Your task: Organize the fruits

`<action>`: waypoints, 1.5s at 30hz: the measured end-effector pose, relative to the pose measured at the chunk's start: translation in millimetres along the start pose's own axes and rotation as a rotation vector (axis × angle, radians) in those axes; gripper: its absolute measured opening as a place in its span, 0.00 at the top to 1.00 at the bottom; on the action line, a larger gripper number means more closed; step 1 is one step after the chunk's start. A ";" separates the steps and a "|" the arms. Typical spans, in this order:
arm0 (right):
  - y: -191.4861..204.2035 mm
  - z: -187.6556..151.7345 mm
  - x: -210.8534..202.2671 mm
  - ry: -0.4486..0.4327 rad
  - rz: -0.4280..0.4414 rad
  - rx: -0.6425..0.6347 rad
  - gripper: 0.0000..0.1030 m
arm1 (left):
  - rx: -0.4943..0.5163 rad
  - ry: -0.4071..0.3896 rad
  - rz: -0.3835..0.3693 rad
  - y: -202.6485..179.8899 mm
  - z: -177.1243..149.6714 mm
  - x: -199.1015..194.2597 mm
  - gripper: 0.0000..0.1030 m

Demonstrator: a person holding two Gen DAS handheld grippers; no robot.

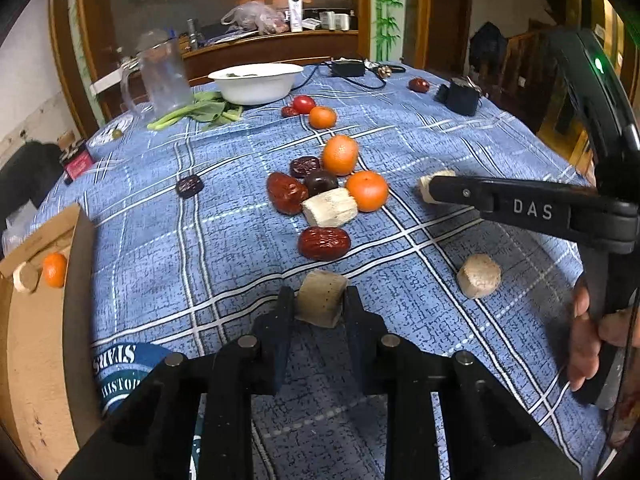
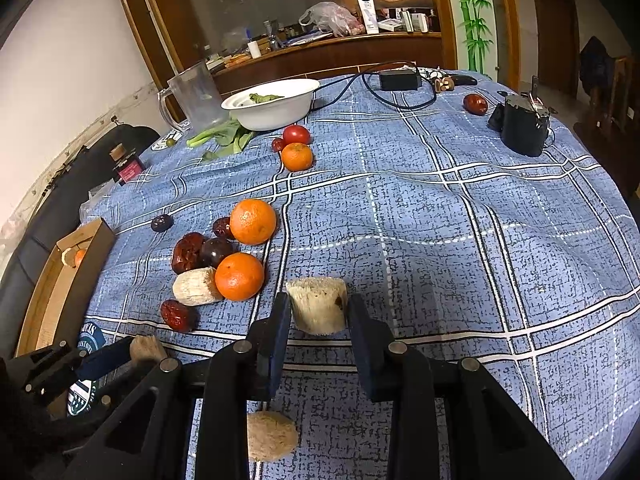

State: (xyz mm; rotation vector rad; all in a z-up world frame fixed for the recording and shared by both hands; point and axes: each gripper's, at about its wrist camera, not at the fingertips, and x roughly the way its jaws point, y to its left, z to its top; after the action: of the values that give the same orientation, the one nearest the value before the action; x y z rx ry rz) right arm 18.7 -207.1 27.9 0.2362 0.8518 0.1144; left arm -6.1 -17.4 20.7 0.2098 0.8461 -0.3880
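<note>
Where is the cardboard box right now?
The cardboard box sits at the table's left edge in both views, left of the fruit pile, with an orange inside it.

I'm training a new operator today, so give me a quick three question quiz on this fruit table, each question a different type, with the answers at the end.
1. True or false: the left gripper is closed on a pale cut stalk piece.
2. Multiple choice: what is the right gripper holding? A. an orange B. a fibrous pale chunk C. a red date
3. Fill in: the cardboard box at the table's left edge already holds a pale piece and one small ____.

Key
1. True.
2. B.
3. Orange.
</note>
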 end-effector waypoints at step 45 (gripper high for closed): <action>331.7 -1.4 85.4 0.200 0.312 -0.427 0.70 | -0.525 0.142 0.216 312.8 -39.4 -46.5 0.77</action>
State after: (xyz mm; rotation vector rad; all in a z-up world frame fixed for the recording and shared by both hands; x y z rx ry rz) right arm 71.7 130.7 48.1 -0.0470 0.9618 0.6129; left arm 68.5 291.9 39.1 -0.1607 1.0251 0.0593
